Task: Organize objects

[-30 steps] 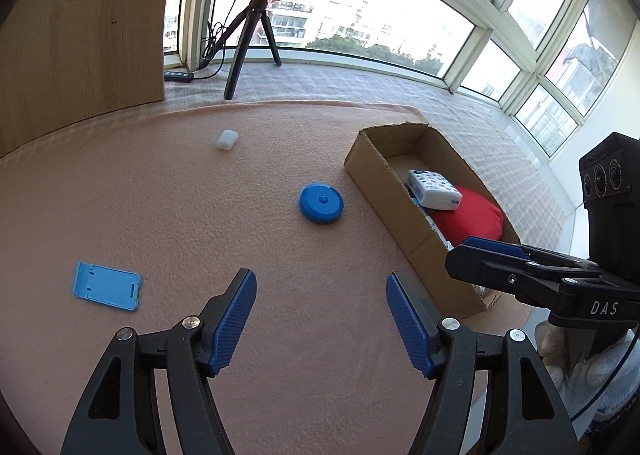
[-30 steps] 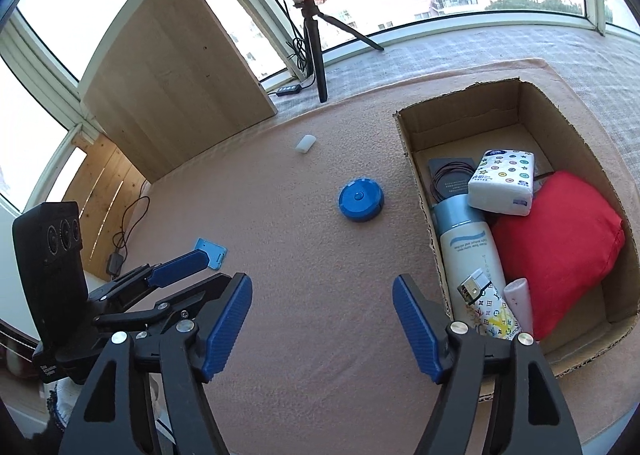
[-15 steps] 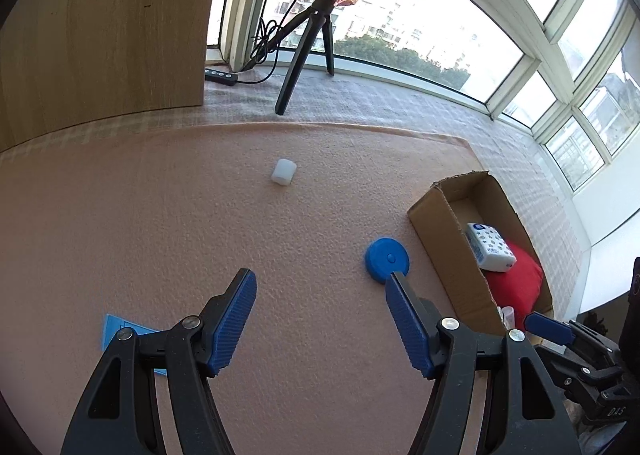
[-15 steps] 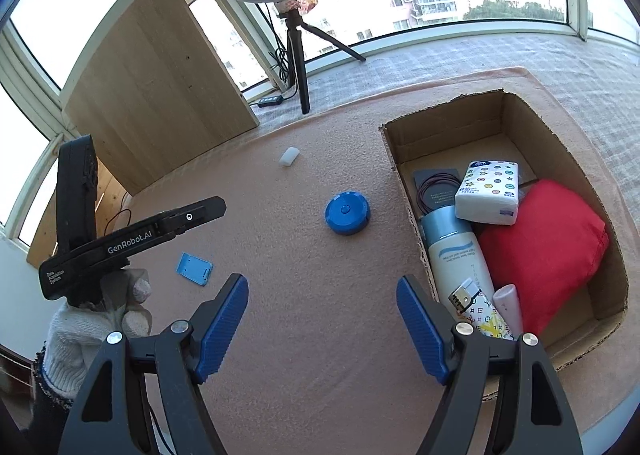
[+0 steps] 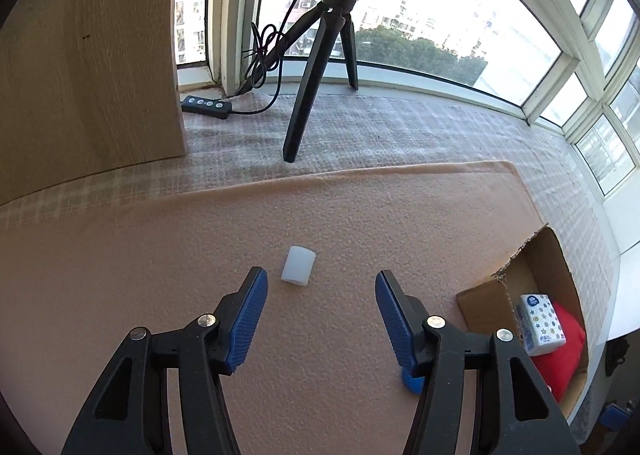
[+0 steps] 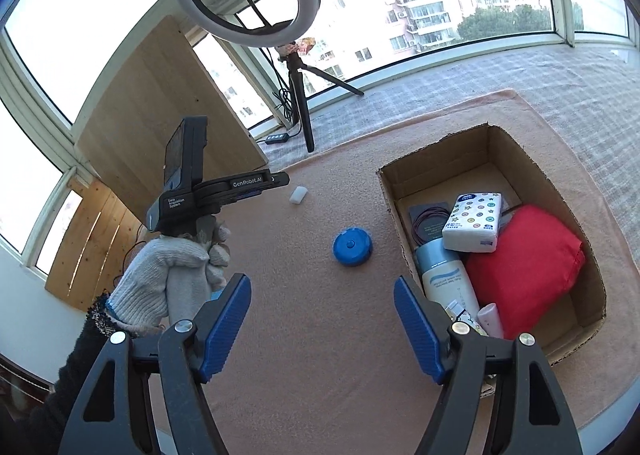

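Left wrist view: the left gripper (image 5: 318, 287) has its blue jaws spread wide and empty, and it has swung across the mat over the last second, leaving the blue flat holder behind and passing the blue round case (image 5: 412, 383), which now peeks out only from under the right-hand finger. That move puts a new target in line: the small white cap (image 5: 298, 266) lies on the pink mat (image 5: 120, 275) just ahead of the fingertips, closer to the left-hand finger than to the middle of the gap, not yet between them. Judging by this, the cap is the next piece to collect, and a short advance with a slight shift left would centre it. The cardboard box (image 5: 480, 295) sits well off to the right, already holding a tissue pack (image 5: 540, 323) and a red pouch (image 5: 572, 351). The right gripper (image 6: 322, 301) hangs spread and empty above the mat beside the box.
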### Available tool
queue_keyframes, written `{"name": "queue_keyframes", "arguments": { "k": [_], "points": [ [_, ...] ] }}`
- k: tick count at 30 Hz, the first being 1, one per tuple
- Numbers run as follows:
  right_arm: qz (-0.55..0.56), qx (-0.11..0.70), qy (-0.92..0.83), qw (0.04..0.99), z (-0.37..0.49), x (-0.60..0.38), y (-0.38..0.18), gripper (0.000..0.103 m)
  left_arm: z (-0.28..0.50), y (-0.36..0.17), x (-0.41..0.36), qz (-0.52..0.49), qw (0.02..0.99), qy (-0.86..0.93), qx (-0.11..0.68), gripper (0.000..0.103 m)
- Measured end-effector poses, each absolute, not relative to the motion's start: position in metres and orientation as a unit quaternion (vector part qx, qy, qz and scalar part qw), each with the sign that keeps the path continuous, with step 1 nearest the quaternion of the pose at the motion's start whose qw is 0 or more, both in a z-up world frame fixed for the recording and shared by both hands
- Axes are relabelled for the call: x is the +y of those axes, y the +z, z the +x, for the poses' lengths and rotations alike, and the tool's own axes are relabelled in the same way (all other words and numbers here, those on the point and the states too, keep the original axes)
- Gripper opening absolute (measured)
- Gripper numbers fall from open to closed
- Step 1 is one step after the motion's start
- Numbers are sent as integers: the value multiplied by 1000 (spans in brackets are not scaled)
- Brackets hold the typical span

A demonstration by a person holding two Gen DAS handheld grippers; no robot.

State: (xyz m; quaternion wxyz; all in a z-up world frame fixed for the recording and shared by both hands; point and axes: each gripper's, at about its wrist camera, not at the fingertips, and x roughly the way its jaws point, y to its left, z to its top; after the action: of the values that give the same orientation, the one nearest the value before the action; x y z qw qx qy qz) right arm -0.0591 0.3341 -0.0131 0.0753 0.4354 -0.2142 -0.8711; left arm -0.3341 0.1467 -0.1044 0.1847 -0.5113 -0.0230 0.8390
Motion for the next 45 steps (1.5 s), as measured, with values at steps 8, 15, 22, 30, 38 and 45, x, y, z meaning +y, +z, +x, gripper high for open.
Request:
{"name": "queue_keyframes", "arguments": {
  "k": [8, 15, 22, 30, 38, 45],
  "points": [
    [463, -226, -854, 72, -59, 339, -42, 71, -377, -147, 156, -535, 156, 830, -38, 48],
    [482, -230, -843, 69, -61, 339, -59, 70, -398, -164, 166, -543, 147, 826, -28, 48],
    [485, -227, -841, 68, -68, 338, -60, 70, -397, -174, 170, -547, 157, 822, 12, 27],
    [486, -227, -840, 83, -83, 330, -58, 70, -348, -174, 160, -540, 205, 815, 49, 16],
    [488, -222, -838, 104, -97, 316, -58, 68, -282, -169, 123, -530, 232, 815, 4, 14],
    [492, -221, -833, 121, -111, 303, -59, 68, -223, -171, 101, -548, 257, 796, -16, 2]
  ]
}}
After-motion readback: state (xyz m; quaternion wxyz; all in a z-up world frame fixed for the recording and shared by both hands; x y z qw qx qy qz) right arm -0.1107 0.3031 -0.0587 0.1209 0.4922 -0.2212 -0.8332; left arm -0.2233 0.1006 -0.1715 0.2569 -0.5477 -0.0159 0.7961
